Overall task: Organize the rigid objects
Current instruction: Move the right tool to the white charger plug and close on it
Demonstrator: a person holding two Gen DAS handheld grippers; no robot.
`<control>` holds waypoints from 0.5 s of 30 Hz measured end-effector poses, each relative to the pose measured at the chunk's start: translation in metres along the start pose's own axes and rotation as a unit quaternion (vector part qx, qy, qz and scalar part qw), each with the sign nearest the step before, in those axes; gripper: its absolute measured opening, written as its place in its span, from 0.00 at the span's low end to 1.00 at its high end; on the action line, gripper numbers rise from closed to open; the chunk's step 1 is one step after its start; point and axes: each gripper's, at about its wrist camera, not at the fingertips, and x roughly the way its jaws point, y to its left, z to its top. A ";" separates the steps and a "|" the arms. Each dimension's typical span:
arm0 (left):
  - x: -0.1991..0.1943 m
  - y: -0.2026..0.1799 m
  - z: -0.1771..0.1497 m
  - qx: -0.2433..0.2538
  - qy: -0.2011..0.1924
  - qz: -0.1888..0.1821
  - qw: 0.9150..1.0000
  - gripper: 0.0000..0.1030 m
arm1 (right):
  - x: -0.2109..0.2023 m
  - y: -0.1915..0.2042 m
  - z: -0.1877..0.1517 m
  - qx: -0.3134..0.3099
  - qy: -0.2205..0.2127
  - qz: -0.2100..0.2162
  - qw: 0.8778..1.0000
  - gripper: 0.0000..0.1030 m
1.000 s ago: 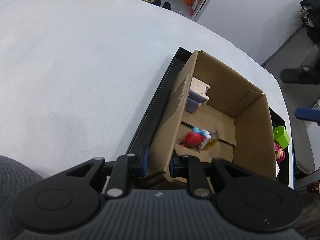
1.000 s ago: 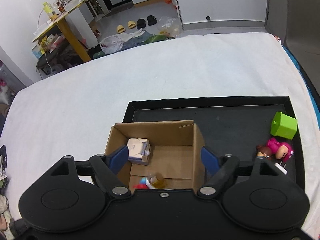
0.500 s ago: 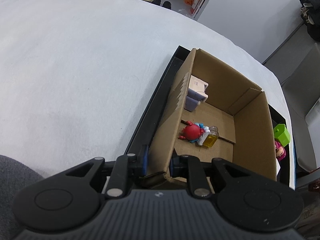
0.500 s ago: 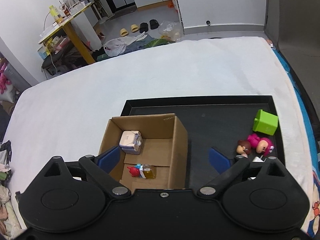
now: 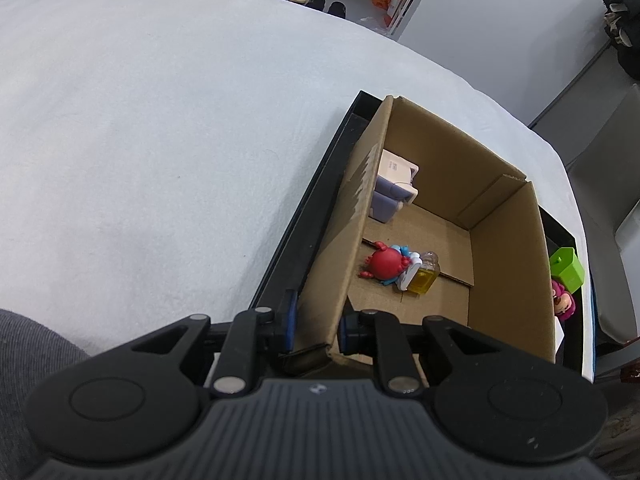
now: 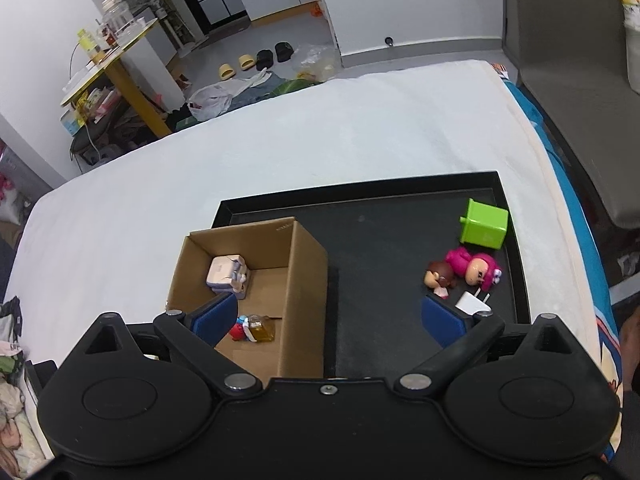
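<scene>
A cardboard box (image 5: 504, 248) (image 6: 306, 280) stands at the left end of a black tray (image 6: 380, 248). Inside it lie a red crab toy (image 5: 384, 262), a small yellow bottle (image 5: 424, 278) (image 6: 262, 330) and a white and purple block (image 5: 394, 180) (image 6: 228, 274). My left gripper (image 5: 318, 326) is shut on the box's near left wall. My right gripper (image 6: 328, 316) is open and empty above the tray. A green cube (image 6: 484, 228), a pink doll (image 6: 474, 268), a small brown-haired figure (image 6: 438, 278) and a white plug (image 6: 472, 300) lie at the tray's right end.
The tray sits on a white cloth-covered surface (image 6: 280, 152). A grey chair (image 6: 568, 60) stands to the right. Beyond the far edge are a yellow table (image 6: 108, 52), bags and slippers on the floor.
My right gripper has lifted and moved right, away from the box it straddled, toward the toys. The crab and bottle shifted slightly inside the box. The left gripper holds still.
</scene>
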 end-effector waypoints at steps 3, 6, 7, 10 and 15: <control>0.000 -0.001 0.000 0.000 0.001 0.002 1.000 0.17 | -0.002 -0.008 -0.001 0.010 0.001 0.004 1.000 0.96; 0.000 -0.002 0.000 0.001 0.000 0.004 1.000 0.17 | -0.002 -0.017 0.001 0.023 0.004 0.002 1.000 0.96; 0.000 -0.002 0.000 0.001 0.000 0.005 1.000 0.17 | -0.001 -0.020 0.001 0.026 0.006 0.002 1.000 0.96; 0.000 -0.004 0.000 0.004 0.000 0.009 1.000 0.17 | 0.002 -0.030 0.003 0.036 0.008 -0.001 0.999 0.96; 0.001 -0.005 0.000 0.004 0.000 0.014 1.000 0.16 | 0.010 -0.052 0.008 0.053 0.016 -0.001 0.998 0.96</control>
